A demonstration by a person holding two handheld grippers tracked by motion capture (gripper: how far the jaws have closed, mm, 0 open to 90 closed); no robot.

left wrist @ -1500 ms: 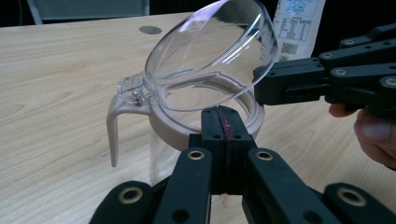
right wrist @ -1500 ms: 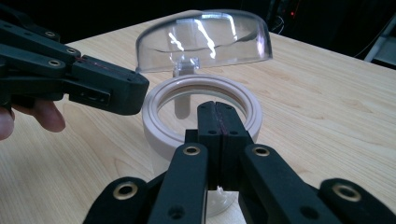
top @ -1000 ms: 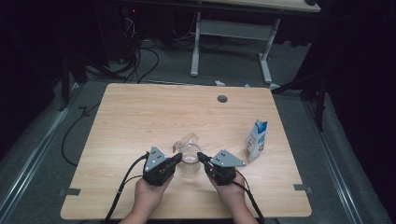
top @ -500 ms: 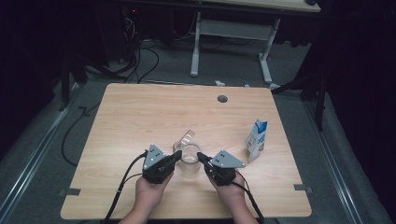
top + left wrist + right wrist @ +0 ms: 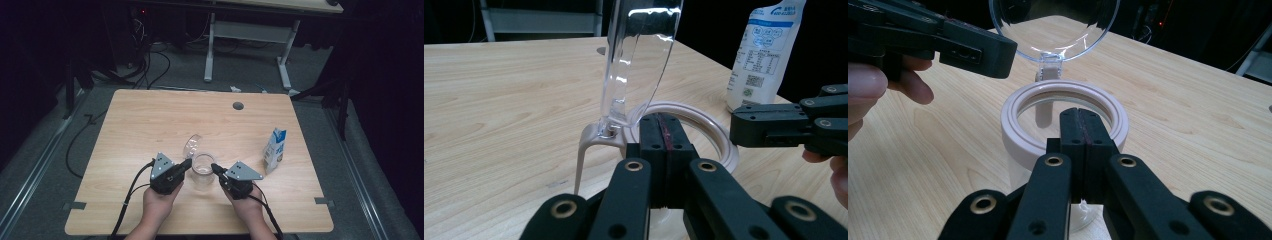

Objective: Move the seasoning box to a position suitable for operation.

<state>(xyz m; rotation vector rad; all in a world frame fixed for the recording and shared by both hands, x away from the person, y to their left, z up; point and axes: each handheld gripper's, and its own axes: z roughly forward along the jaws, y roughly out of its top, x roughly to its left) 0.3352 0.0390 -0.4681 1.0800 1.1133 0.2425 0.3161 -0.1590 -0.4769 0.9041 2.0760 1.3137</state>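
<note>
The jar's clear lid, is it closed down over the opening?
No. The clear lid stands up on its hinge behind the jar, leaving the round mouth open.

A lab or recording room is suggested rather than a home. A plain wooden table (image 5: 150,125) with a cable hole (image 5: 238,105) is set on grey carpet (image 5: 45,165), with tape marks (image 5: 73,205) stuck at its front corners. Loose cables (image 5: 145,65) are trailed across the floor, a red indicator light (image 5: 144,11) is seen in the dark background, and a second desk frame (image 5: 247,35) is placed behind.
</note>
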